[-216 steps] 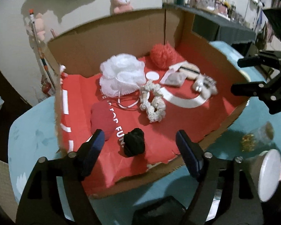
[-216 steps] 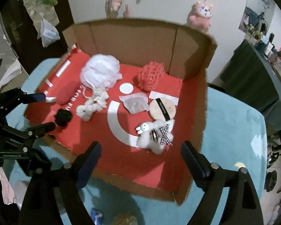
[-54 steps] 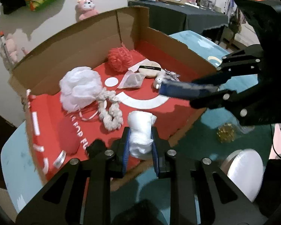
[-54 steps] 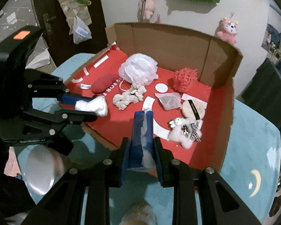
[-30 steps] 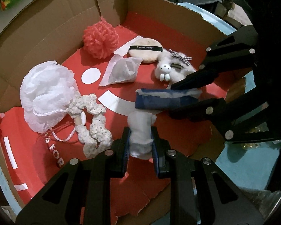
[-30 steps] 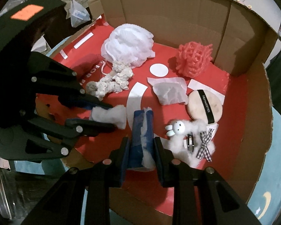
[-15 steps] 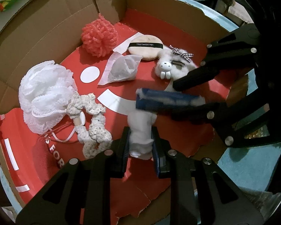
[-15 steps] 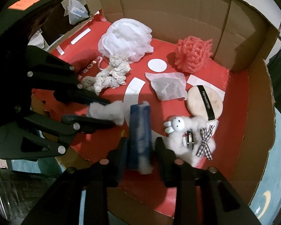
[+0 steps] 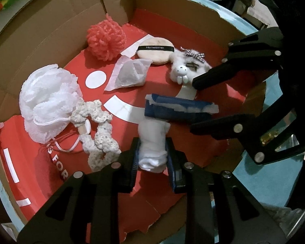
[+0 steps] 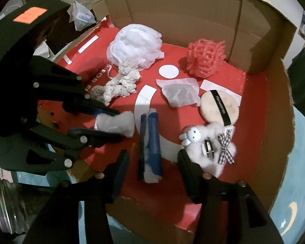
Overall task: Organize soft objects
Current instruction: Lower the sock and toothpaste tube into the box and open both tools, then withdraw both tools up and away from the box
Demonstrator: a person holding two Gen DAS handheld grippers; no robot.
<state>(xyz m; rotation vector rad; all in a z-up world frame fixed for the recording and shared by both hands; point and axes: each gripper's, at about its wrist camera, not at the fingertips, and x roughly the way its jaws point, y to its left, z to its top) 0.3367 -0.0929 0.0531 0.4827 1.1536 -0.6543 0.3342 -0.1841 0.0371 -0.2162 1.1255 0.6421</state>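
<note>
A cardboard box (image 9: 50, 20) with a red floor holds the soft things. My left gripper (image 9: 152, 144) is shut on a white fluffy roll (image 9: 152, 134) low over the box's near edge; its jaws are just starting to open, and the pads still touch the roll. A blue-wrapped roll with white stuffing (image 10: 150, 142) lies on the red floor between the fingers of my right gripper (image 10: 153, 155). Those jaws are opening and the pads stand clear of it. The left gripper (image 10: 116, 125) with the white roll (image 10: 120, 125) is just left of the blue roll.
Also in the box are a white mesh puff (image 9: 48, 101), a crocheted scrunchie (image 9: 99, 134), a coral pompom (image 9: 105, 38), a translucent pouch (image 9: 130, 73), a round powder puff (image 9: 155, 50) and a plush bunny (image 9: 185, 67). Teal cloth (image 10: 294, 183) surrounds the box.
My right gripper's jaws have spread apart and let go of the blue roll, which now rests on the red floor. The left gripper stays shut on the white roll.
</note>
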